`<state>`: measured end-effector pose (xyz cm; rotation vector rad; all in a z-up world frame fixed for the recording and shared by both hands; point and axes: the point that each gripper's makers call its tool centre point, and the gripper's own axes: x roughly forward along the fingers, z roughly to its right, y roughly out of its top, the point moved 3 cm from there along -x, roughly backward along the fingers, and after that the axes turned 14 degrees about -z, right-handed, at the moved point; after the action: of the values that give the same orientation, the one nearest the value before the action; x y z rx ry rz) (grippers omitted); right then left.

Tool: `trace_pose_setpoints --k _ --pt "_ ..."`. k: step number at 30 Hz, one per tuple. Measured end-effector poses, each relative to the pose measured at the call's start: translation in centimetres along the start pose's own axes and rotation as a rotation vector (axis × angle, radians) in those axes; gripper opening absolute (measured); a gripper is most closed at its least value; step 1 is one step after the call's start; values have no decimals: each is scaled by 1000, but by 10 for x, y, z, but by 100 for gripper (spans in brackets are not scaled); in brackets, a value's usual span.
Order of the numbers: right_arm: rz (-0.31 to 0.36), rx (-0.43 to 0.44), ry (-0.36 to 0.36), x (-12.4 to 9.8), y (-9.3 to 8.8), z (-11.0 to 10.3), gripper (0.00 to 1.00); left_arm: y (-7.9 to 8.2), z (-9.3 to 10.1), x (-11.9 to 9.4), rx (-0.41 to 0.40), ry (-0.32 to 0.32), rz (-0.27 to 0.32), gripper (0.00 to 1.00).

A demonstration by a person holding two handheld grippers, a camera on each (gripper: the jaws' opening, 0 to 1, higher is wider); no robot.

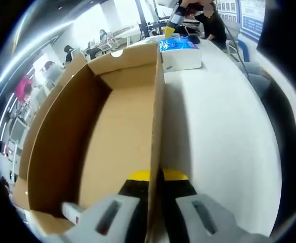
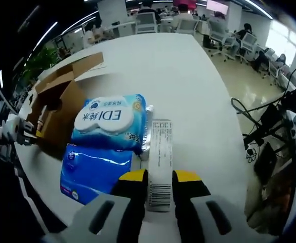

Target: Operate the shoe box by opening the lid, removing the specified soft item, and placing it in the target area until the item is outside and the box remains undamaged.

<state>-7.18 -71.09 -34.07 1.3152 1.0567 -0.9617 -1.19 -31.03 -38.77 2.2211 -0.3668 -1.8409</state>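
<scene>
The open brown shoe box (image 1: pixel 112 126) lies on the white table (image 1: pixel 218 126), its inside bare. My left gripper (image 1: pixel 157 178) is shut on the box's right wall, one yellow-tipped jaw inside and one outside. The soft blue-and-white tissue pack (image 2: pixel 107 131) rests on the table beyond the box's far end. My right gripper (image 2: pixel 160 178) is shut on the pack's white barcode-labelled edge (image 2: pixel 161 152). In the left gripper view the pack (image 1: pixel 180 50) sits past the box with the right gripper (image 1: pixel 172 23) behind it. The right gripper view has the box (image 2: pixel 56 106) at left, with the left gripper (image 2: pixel 16 130) on it.
The box's lid flap (image 2: pixel 84 63) stands open on its far side. The table's edge (image 2: pixel 239 167) curves close on the right, with cables and a floor beyond. People sit at desks and chairs (image 2: pixel 148 20) in the background.
</scene>
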Motion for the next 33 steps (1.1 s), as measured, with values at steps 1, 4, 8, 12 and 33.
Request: trace_pose_setpoints --k 1,4,8,12,33 --pt "0 1 2 0 1 0 19 0 0 0 0 0 0 3" --pt "1 -7 2 4 4 2 19 0 0 -1 -2 1 0 3" --pt "-2 -18 3 3 6 -1 19 2 1 -3 -3 1 0 3" --pt "-1 -19 4 5 9 -2 19 3 2 -6 -3 1 0 3" --pt "200 -49 41 -61 65 -46 25 2 0 -4 -1 4 1 3"
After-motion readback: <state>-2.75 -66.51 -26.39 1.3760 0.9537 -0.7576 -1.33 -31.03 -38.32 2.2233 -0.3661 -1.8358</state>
